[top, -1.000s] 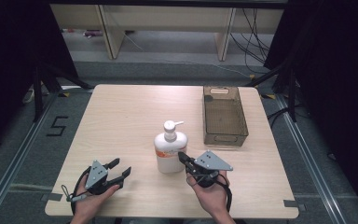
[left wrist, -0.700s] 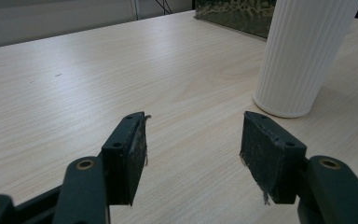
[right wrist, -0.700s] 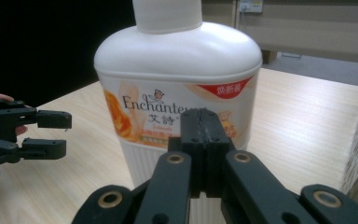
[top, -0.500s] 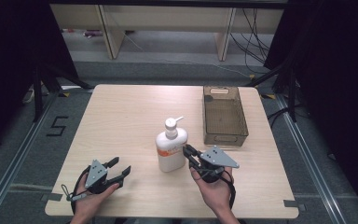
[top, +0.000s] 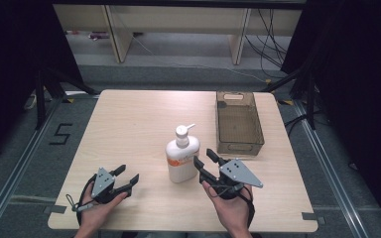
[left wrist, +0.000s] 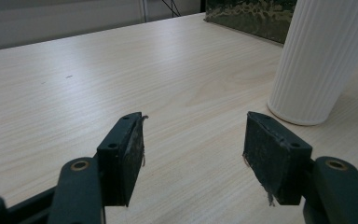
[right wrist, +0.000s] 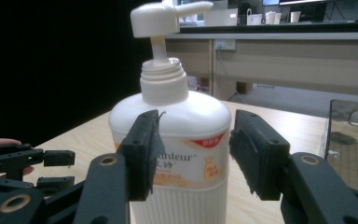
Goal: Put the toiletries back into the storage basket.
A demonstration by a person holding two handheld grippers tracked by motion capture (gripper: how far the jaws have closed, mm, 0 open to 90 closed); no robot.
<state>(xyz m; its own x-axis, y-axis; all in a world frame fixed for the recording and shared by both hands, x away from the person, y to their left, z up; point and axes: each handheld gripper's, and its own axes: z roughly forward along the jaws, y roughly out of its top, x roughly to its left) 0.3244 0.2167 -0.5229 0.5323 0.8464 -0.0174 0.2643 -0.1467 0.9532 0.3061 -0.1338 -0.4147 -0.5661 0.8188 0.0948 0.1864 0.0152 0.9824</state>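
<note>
Pump bottle standing upright mid-tabletop, right gripper lining up beside it.
Its jaws have just been opening and are bracketing the bottle untouched; left gripper is resting spread. Smooth, likely top-heavy plastic: the ribbed lower body looks the surest hold.

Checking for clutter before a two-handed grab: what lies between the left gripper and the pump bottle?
Nothing: in the high view only bare table lies between the left gripper and the pump bottle.

Black two-jaw tongs — grey three-cornered top plates, brass-ringed screws, frayed pads — bare hands.
</note>
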